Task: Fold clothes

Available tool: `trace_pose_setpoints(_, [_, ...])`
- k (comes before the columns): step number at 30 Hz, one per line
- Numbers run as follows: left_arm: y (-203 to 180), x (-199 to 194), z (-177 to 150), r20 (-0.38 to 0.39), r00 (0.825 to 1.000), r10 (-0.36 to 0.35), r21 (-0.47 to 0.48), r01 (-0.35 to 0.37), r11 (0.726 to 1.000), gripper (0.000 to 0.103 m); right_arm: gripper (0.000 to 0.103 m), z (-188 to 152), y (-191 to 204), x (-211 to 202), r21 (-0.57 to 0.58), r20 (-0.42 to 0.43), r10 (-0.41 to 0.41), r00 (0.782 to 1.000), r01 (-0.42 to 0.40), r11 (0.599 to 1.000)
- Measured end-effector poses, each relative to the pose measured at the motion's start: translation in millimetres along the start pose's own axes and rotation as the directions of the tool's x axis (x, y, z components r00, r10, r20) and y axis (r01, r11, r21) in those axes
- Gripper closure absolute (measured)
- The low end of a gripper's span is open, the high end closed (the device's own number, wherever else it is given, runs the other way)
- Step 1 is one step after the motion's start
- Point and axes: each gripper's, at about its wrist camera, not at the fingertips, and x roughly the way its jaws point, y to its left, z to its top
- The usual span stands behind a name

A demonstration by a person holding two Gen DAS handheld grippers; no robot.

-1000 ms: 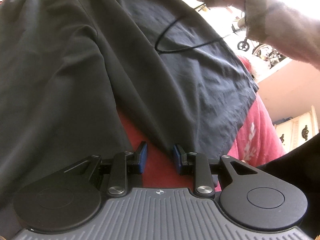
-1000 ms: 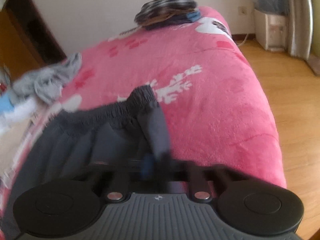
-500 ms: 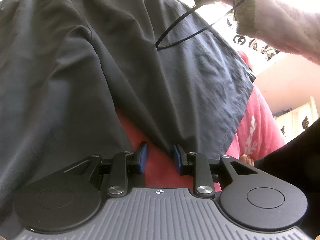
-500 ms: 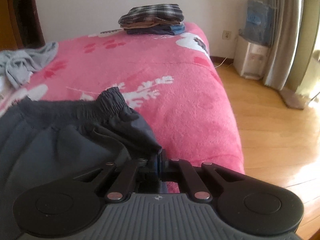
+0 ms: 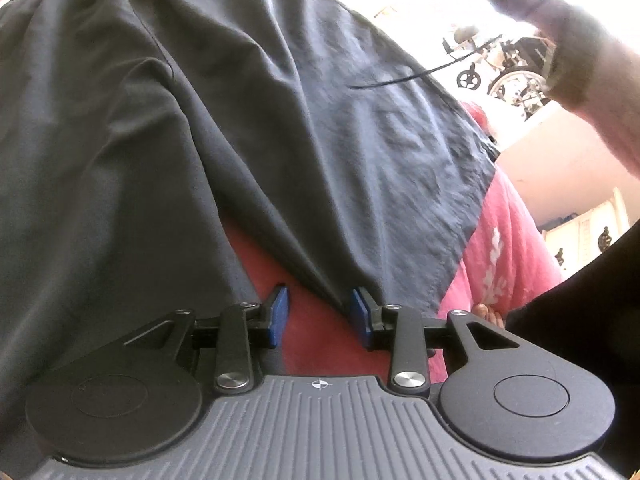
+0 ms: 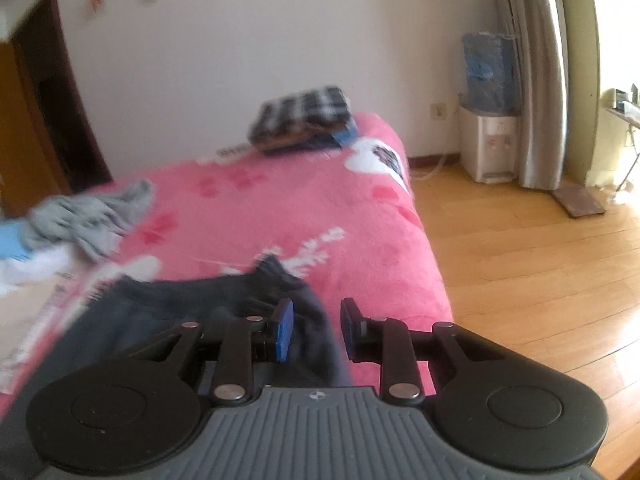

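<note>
Pink fleece blanket (image 6: 280,208) with white prints covers the bed ahead of the right gripper (image 6: 316,330); dark grey shorts (image 5: 200,120) lie spread on it. Right view, blurred: the shorts' elastic waistband corner (image 6: 276,276) sits just past the fingertips, cloth running back under and between the blue pads (image 6: 283,328). Jaws spread apart with a clear gap, nothing pinched; whether the pads brush the cloth below, cannot tell. Farther ahead, a folded stack topped by a plaid garment (image 6: 304,120) at the far bed edge by the wall; ahead-left, a crumpled grey garment (image 6: 92,216) with blue and white cloth beside it. To the right, wood floor (image 6: 540,264), a water dispenser (image 6: 490,120), a curtain (image 6: 540,72). Left view: left gripper (image 5: 318,314) low at the shorts' hem, jaws spread wide, bare blanket between the pads; a fold of the leg hem reaches just beside the right pad (image 5: 358,312), contact unclear. Shorts fill the view ahead. Upper right, a blurred sleeve (image 5: 580,48) of the person and a thin black cable (image 5: 400,78) over the shorts.
</note>
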Motion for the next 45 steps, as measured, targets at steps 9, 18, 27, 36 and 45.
trace_pose_setpoints(9, [-8,2,-6,-0.003,1.0,0.006,0.024,-0.006,1.0,0.069,0.07,-53,50,-43,0.032,-0.192,0.334,0.923,-0.334,0.942])
trace_pose_setpoints(18, [-7,-4,-13,-0.004,0.999,0.042,-0.014,-0.042,0.999,0.069,0.071,-162,112,-15,-0.136,-0.607,0.288,0.74,-0.454,0.88])
trace_pose_setpoints(27, [-5,-3,-15,-0.02,0.998,0.052,-0.016,-0.052,0.999,0.066,0.071,-185,128,-56,-0.165,-0.788,0.263,0.557,-0.602,0.782])
trace_pose_setpoints(36, [-4,-28,-24,0.016,1.0,0.006,-0.006,-0.006,1.0,0.056,0.07,-124,144,-25,-0.073,-0.61,0.446,0.655,-0.607,0.792])
trace_pose_setpoints(45, [25,-64,-28,0.142,0.988,-0.064,-0.148,0.085,0.985,0.042,0.07,-92,154,40,0.145,-0.474,0.592,0.652,-0.605,0.783])
